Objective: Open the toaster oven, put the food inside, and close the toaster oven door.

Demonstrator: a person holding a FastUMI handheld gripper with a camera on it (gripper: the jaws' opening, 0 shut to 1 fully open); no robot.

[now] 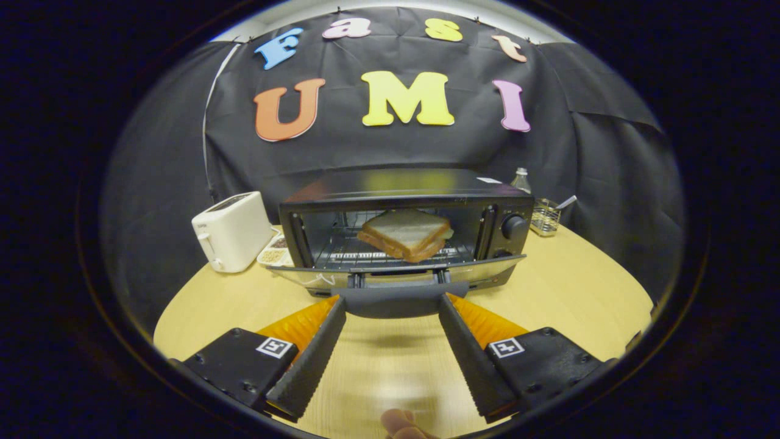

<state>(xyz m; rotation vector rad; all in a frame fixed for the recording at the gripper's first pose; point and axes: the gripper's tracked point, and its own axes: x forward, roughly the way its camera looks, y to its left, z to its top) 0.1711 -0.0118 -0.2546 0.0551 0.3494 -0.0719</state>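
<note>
Gripper view is taking in the round pale wooden table [567, 286] spreading across the lower frame. At centre, the black toaster oven [405, 228] is sitting with its glass door [396, 271] hanging open, the dark door handle [399, 302] lying between the fingertips. A white plastic toaster [231, 230] is standing at left. The gripper [393, 308] is spread wide, gripping nothing. Inside on the rack, the toasted bread sandwich [407, 233] is resting. A small wire basket [544, 217] is sitting at right.

Even overhead light, fisheye-bent edges
</note>
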